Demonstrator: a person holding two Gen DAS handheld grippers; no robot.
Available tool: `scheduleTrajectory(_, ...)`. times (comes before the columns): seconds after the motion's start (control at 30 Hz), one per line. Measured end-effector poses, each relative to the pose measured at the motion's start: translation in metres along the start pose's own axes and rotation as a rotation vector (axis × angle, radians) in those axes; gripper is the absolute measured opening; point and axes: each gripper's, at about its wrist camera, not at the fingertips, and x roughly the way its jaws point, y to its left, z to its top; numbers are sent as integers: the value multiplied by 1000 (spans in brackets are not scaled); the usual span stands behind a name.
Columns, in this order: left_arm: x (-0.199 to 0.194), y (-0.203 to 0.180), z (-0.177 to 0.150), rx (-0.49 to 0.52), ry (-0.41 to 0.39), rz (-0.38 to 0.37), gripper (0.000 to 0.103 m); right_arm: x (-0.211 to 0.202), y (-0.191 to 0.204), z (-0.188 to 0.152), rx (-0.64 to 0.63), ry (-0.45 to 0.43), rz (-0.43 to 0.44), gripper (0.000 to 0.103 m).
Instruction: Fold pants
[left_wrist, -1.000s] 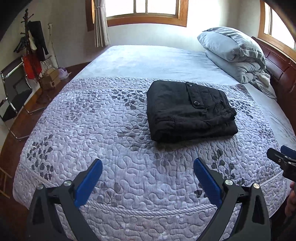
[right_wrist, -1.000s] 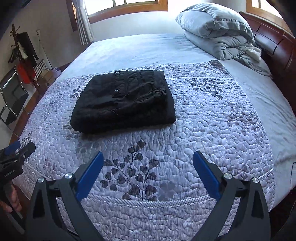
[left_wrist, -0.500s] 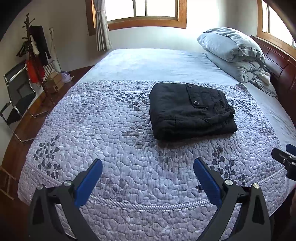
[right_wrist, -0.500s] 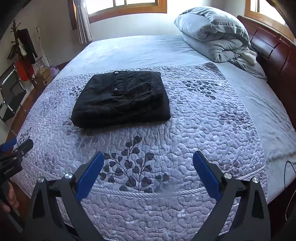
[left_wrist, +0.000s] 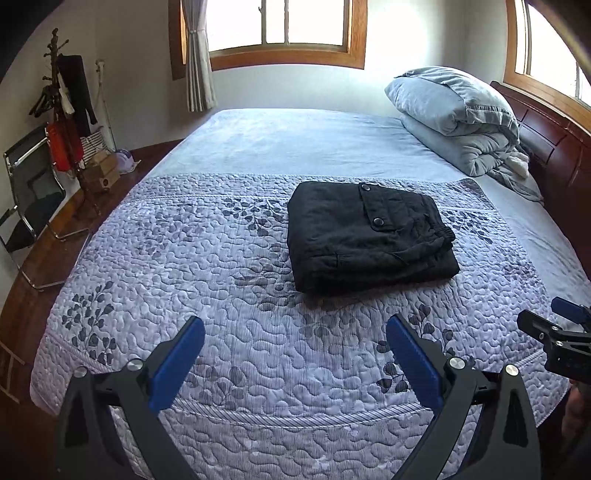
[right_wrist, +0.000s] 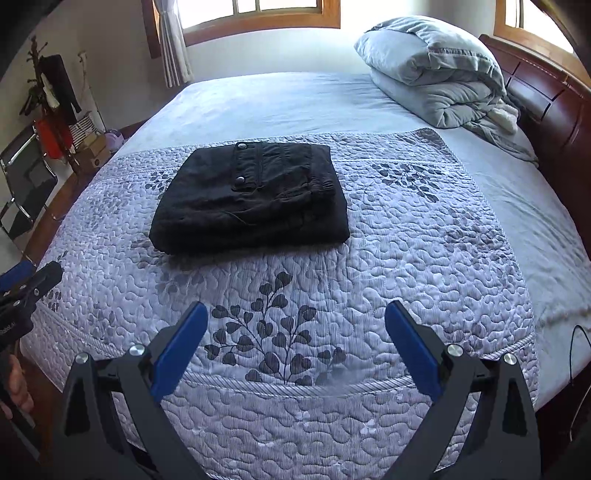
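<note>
- We hold the left gripper (left_wrist: 295, 339) above the near edge of the quilt (left_wrist: 221, 280), its blue pads (left_wrist: 177, 363) spread wide apart and gripping nothing.
- The pants (left_wrist: 365, 236), black and folded into a squat rectangle, lie flat on the quilt ahead of this gripper and a little to its right, well apart from the fingertips.
- We hold the right gripper (right_wrist: 295, 328) over the same near edge, pads (right_wrist: 413, 347) likewise parted and bare.
- From the right wrist the pants (right_wrist: 251, 195) sit ahead and to the left, two snap buttons showing on a pocket flap, well clear of the gripper.
- Each gripper shows at the frame edge of the other's view, beside the bed.
- A folded grey duvet (left_wrist: 454, 118) rests by the headboard (left_wrist: 554, 155), far beyond the pants.
</note>
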Motion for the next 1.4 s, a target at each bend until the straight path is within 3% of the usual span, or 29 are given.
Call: scheduleTrajectory(1.4,15,-2,1,-1,34,-8,99,10,-7,1,16,10,-9,96)
